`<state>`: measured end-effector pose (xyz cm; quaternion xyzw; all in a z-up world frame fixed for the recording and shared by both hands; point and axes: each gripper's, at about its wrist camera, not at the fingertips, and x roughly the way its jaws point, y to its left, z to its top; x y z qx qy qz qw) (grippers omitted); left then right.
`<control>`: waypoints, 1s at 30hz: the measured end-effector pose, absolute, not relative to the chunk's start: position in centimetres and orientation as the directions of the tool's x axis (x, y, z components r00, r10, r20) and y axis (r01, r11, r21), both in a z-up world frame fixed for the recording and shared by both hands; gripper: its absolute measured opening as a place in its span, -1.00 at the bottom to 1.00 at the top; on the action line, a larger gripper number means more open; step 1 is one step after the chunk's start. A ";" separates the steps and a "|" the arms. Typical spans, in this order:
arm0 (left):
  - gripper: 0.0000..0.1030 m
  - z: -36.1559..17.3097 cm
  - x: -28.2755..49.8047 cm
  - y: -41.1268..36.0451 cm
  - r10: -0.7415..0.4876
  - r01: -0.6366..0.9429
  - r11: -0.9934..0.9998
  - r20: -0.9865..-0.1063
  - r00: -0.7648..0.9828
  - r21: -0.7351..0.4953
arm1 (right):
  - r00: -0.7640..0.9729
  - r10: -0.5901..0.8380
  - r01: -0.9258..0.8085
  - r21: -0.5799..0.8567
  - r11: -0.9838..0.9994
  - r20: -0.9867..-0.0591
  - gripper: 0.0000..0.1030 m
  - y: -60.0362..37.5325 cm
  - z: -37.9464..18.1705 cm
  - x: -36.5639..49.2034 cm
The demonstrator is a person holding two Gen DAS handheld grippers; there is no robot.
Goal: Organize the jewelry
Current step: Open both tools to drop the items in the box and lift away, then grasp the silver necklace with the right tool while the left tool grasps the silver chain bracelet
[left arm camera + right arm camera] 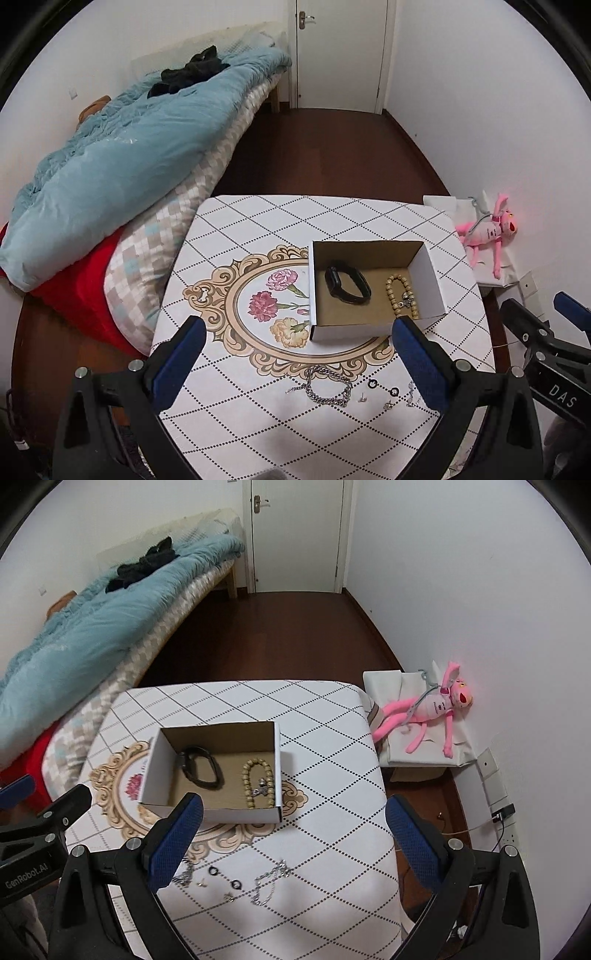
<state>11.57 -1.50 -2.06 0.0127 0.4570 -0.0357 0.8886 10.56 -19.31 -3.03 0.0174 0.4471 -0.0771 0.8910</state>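
Two tools: your left tool [299, 354] and your right tool [293, 834] both hang above the near part of the surface [258, 221], each with its blue pads spread wide and nothing between them.
Box: the open cardboard box [354, 330] sits on the surface, overlapping the right side of the floral medallion [258, 306].
Box contents: a black watch band [347, 286] lies in the left half, and a beaded bracelet [400, 297] with a small metal charm lies in the right half, apart from the band.
Loose chain: a silver chain bracelet [327, 386] lies on the surface in front of the box, between your left tool's pads in that view.
Small pieces: two black rings [372, 384] and a few tiny earrings [388, 405] lie just right of the chain.
Necklace: from your right wrist view a thin silver necklace [271, 880] lies to the right of the rings.
Surroundings: a bed with a blue quilt [122, 158] runs along the left, and a pink plush toy [428, 710] lies on a low stand by the right wall.
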 end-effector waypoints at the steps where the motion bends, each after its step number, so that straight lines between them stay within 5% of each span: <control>1: 1.00 -1.9 11.4 -1.4 -0.052 0.076 0.997 -0.811 0.583 -0.009 | 0.591 -0.118 0.154 -0.033 0.988 -0.798 0.95 -19.2 -2.8 10.3; 13: 1.00 -11.1 11.2 0.3 0.034 0.011 0.999 -0.901 0.432 0.043 | 0.423 -0.054 0.226 0.048 0.973 -0.905 0.93 -21.0 -10.3 9.4; 17: 0.98 -14.8 11.6 1.3 -0.006 -0.012 1.000 -0.938 0.347 -0.011 | 0.338 -0.009 0.283 0.093 0.955 -0.941 0.68 -23.0 -15.4 9.1; 23: 0.96 -18.4 12.7 1.0 -0.092 -0.017 0.995 -0.958 0.271 -0.100 | 0.280 0.022 0.343 0.122 0.931 -0.960 0.65 -24.4 -20.0 8.3; 30: 0.39 -20.4 13.7 -2.1 -0.020 0.071 0.997 -0.965 0.262 -0.002 | 0.278 0.020 0.356 0.123 0.927 -0.960 0.52 -24.7 -21.6 8.0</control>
